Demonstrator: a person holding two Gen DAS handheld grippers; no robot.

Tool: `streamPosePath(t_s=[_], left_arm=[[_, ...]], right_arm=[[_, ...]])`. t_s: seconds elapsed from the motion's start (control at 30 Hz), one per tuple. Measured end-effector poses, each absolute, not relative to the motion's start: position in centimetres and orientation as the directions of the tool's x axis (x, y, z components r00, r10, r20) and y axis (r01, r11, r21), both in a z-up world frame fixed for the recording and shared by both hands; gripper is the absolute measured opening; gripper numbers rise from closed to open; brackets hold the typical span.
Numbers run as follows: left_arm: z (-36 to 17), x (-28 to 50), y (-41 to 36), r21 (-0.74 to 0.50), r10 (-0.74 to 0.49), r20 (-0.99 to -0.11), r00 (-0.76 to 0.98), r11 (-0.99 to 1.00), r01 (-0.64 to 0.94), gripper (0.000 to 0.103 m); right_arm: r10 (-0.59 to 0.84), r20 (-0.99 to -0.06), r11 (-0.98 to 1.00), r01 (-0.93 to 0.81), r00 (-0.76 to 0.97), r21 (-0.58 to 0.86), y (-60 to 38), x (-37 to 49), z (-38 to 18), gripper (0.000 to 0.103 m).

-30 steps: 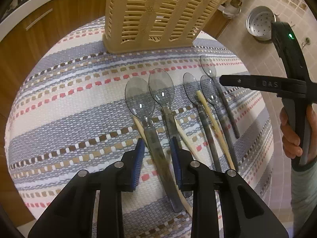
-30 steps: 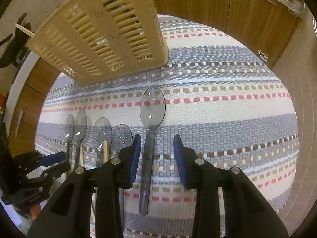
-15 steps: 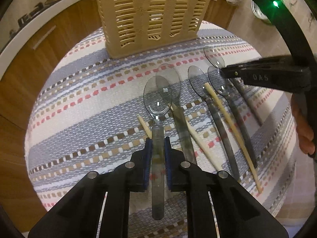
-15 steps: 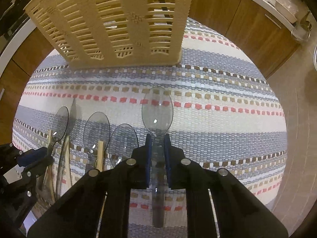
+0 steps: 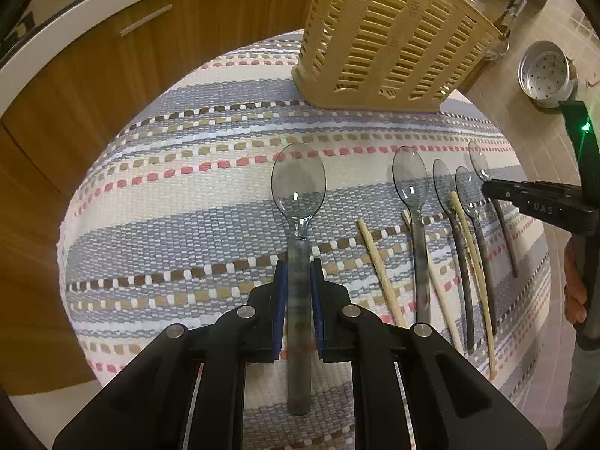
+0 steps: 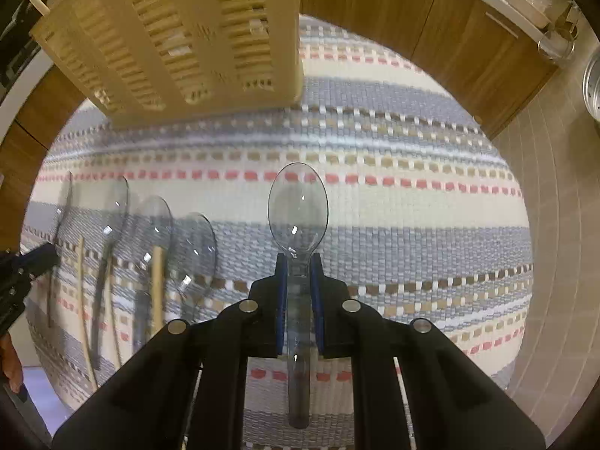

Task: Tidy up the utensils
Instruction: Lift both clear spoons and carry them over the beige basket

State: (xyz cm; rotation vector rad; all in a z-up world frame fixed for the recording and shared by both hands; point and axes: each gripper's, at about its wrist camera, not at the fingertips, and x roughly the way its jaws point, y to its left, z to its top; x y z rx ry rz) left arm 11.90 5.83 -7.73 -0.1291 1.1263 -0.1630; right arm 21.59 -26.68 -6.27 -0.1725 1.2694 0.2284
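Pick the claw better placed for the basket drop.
Right, likely. The left claw holds the left spoon, the right claw the right spoon, but the basket looms nearer in the right view.

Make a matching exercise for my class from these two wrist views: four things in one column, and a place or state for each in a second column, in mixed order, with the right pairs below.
Things
1. left gripper
2. slotted basket
3. chopsticks
4. metal strainer

Places or states
A. standing upright at the far edge of the striped cloth
B. on the tiled floor, off the cloth
C. shut on a clear spoon's handle
D. lying flat among the loose spoons

Pairs: 1-C, 2-A, 3-D, 4-B
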Motion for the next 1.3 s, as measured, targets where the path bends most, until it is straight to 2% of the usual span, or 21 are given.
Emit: streamPosePath(t_s=[0.1,0.23,0.4,0.7,0.83,0.9,1.03,1.2,1.3], left_arm=[[-7.5,12.2,5.5,-0.165,-0.182,-0.898,0.401,0.983,0.076,0.012],[-7.7,14.6,5.7,-0.214,-0.235,-0.912,0.335,0.972,0.099,0.015],[-7.7,16.7,5.6,-0.212,-0.24,-0.928,0.287,0.969,0.125,0.015],[-7.7,19.5,3.6,-0.14,-0.183,-0.946,0.269,0.975,0.17,0.015],[-7.8,19.7,2.2,-0.106,-0.156,-0.953,0.261,0.975,0.197,0.015],[-7.8,19.8,1.7,-0.085,-0.14,-0.955,0.26,0.974,0.21,0.015],[-7.9,19.9,0.2,-0.014,-0.077,-0.96,0.268,0.973,0.232,0.01],[-7.0,19.2,1.1,-0.081,-0.14,-0.932,0.335,0.98,0.183,0.009],[-5.1,17.9,1.3,-0.151,-0.22,-0.868,0.445,0.971,0.185,0.009]], right_arm=[[0.059,-0.965,0.959,-0.282,0.257,-0.017,-26.7,21.6,-6.2,0.011],[0.086,-0.974,0.958,-0.285,0.211,0.023,-26.8,22.1,-6.3,0.012],[0.1,-0.977,0.953,-0.301,0.187,0.04,-27.1,23.8,-6.6,0.024],[0.085,-0.98,0.949,-0.315,0.182,0.024,-27.2,26.3,-6.8,0.024],[0.046,-0.985,0.936,-0.352,0.168,-0.016,-26.0,26.6,-6.7,0.021],[0.049,-0.986,0.932,-0.361,0.158,-0.012,-25.7,26.6,-6.7,0.011],[0.039,-0.984,0.927,-0.373,0.174,-0.03,-25.3,26.7,-6.5,0.01],[0.073,-0.973,0.937,-0.349,0.22,-0.008,-25.6,25.5,-5.0,0.01],[0.161,-0.942,0.929,-0.368,0.295,0.043,-26.2,22.6,-2.1,0.01]])
